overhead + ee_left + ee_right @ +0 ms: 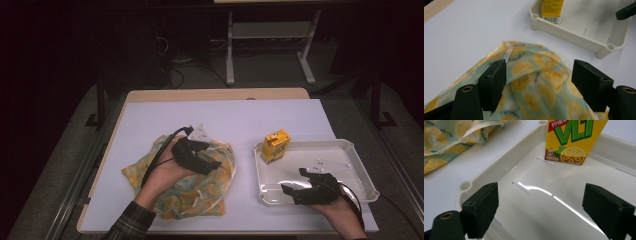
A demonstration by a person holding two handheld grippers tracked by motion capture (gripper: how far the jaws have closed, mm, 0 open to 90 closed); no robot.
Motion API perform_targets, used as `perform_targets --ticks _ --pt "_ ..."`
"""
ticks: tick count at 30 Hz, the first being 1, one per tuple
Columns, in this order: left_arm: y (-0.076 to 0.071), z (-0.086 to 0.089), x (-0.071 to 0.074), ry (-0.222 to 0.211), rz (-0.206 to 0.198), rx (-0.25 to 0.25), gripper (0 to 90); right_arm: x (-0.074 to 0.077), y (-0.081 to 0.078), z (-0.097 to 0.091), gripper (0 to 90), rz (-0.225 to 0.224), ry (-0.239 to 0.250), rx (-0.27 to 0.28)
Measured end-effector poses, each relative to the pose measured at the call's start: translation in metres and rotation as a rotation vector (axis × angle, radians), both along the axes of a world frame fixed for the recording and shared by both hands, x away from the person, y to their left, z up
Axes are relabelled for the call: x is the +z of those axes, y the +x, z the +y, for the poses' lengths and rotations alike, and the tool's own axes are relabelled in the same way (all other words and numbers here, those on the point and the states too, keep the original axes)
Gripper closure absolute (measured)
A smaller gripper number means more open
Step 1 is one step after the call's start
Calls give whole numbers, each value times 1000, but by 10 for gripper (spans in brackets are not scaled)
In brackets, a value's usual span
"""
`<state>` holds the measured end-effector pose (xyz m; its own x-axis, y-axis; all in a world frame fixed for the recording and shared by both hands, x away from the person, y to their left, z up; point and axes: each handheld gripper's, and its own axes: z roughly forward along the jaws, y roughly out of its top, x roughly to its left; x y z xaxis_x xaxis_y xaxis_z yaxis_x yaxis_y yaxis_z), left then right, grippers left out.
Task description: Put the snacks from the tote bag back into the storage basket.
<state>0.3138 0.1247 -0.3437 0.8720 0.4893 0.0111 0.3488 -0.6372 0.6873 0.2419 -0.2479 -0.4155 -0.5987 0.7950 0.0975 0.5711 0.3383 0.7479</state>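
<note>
- The left gripper is held over the lemon-print cloth, which lies crumpled on the white table; in the left gripper view the jaws are spread wide with the cloth humped between and below them, and whether the pads touch the fabric cannot be told.
- The right gripper is poised over the near left part of the white tray, jaws set wide apart with nothing between them; the tray floor is seen bare between the jaws.
- The yellow drink carton stands upright in the tray's far left corner, ahead of the right gripper and well apart from it; its lemon label faces the right gripper's camera.
- The left hand comes in from the lower left, a plaid sleeve at the wrist; the right hand enters from the bottom right, gripper pointing left.
- Counted: one cloth, one tray, one carton, two grippers.
</note>
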Motion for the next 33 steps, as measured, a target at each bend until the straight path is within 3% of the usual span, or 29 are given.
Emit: perform_targets --ticks 6,11,14,19,23,33 --pt "-13 32 -3 -39 -17 34 262 -1 8 3 166 16 -17 3" --pt "-22 57 -4 -57 -32 71 251 1 11 2 297 44 14 11" --pt "-27 71 -6 -57 -40 90 246 2 15 1 364 38 19 18" --pt "-36 93 -13 -62 -63 121 228 3 21 1 500 50 7 22" --pt "-40 109 -17 -83 -54 145 197 4 27 2 623 64 -1 20" --pt "-47 132 -24 -126 -54 198 176 4 44 5 900 104 -18 37"
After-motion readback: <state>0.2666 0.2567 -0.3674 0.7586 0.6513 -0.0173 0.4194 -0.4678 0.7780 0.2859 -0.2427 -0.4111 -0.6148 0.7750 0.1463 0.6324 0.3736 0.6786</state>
